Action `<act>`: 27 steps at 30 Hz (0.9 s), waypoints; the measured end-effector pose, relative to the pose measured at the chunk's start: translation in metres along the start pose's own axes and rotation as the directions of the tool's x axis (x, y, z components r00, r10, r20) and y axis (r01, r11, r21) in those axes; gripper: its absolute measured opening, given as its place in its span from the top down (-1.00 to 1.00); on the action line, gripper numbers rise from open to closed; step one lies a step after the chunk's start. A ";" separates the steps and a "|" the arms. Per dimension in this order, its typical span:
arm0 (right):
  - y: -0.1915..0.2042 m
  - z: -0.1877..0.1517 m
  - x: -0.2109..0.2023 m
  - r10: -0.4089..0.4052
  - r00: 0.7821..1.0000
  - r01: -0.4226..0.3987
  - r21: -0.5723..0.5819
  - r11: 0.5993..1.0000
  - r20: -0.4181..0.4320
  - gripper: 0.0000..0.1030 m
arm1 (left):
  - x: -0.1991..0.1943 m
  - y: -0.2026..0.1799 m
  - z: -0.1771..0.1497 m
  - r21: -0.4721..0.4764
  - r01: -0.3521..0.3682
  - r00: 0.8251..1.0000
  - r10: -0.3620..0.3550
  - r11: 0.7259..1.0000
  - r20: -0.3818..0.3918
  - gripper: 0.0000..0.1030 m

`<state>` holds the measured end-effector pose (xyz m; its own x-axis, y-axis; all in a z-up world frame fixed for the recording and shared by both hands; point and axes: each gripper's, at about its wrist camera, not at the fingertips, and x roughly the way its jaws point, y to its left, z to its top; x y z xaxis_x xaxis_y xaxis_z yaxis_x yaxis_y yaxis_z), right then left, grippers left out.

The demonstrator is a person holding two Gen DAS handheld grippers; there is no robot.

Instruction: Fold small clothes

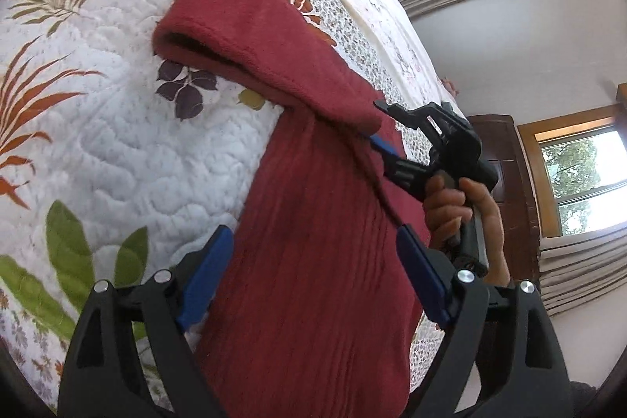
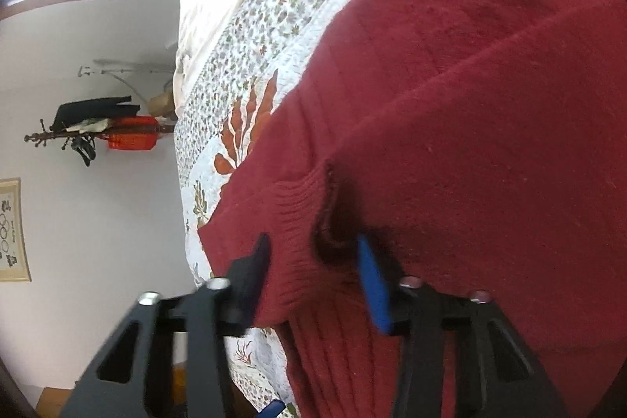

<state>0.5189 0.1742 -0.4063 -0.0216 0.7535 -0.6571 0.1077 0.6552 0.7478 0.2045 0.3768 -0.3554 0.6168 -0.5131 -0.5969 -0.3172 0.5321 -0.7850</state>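
Sweater (image 1: 313, 241) lies on the quilt (image 1: 117, 151), sleeve mid-fold: your right gripper (image 2: 313, 273) looks clamped on the cuff, your left gripper (image 1: 313, 253) stands apart, so carry it farther across the body.

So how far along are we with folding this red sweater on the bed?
Early stage. The red sweater is spread on the quilt. In hand: the right gripper pinches a sleeve and lifts it over the body. The left gripper hovers open. Left: laying that sleeve flat and further folds.
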 end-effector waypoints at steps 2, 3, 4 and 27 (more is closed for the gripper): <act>0.006 0.004 0.000 0.003 1.000 -0.003 0.001 1.000 -0.007 0.37 | -0.003 0.002 -0.003 -0.005 -0.007 1.000 0.007 1.000 -0.001 -0.62; 0.010 0.004 -0.002 -0.004 1.000 0.004 -0.013 1.000 -0.005 0.37 | -0.004 0.002 -0.003 -0.008 -0.009 1.000 0.009 1.000 0.000 -0.62; 0.012 0.005 -0.003 -0.024 1.000 0.024 -0.025 0.999 -0.003 0.37 | -0.006 0.004 -0.005 -0.012 -0.011 1.000 0.011 1.000 0.001 -0.62; 0.006 0.007 -0.020 0.044 0.999 -0.044 -0.013 0.999 -0.007 0.88 | -0.006 0.004 -0.007 -0.015 -0.023 1.000 0.023 1.000 -0.012 -0.62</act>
<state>0.5265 0.1627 -0.3892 -0.0235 0.7818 -0.6231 0.0959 0.6222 0.7770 0.1943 0.3768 -0.3561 0.6005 -0.5091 -0.6167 -0.3423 0.5333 -0.7736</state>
